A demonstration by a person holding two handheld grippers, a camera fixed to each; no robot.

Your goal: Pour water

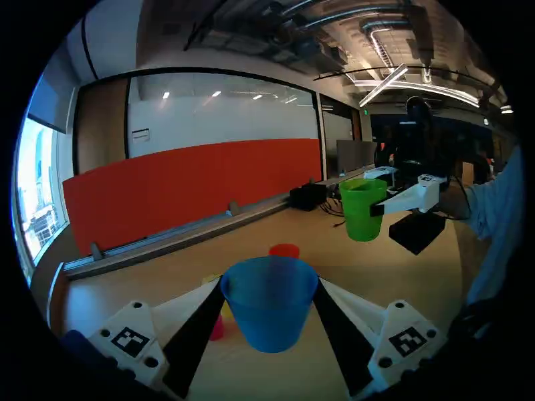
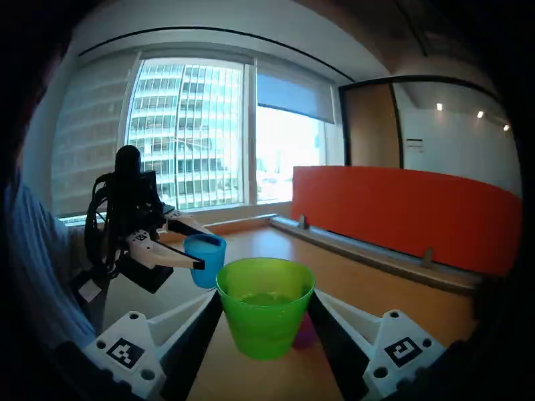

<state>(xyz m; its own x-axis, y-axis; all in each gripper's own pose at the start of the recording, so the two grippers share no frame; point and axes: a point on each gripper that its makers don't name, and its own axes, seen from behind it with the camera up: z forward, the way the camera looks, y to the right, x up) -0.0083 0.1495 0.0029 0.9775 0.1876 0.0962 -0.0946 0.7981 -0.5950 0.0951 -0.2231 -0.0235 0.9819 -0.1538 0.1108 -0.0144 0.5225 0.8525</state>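
**Pale wooden bench, sparsely set**

The bench (image 1: 154, 281) runs along an orange screen (image 1: 200, 187). A red cup (image 1: 284, 250) stands mid-bench, with a pink cup (image 1: 217, 327) nearer. At the far edge sit black boxes (image 1: 307, 196), with cables (image 1: 332, 209) trailing beside them.

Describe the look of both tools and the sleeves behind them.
The left tool and right tool match: white wedge-shaped fingers with black inner faces, each carrying a square black-and-white marker. Seen in the right gripper view, the left tool's body is black and blocky, with dark cables looping beside it. The person wears a light blue sleeve.
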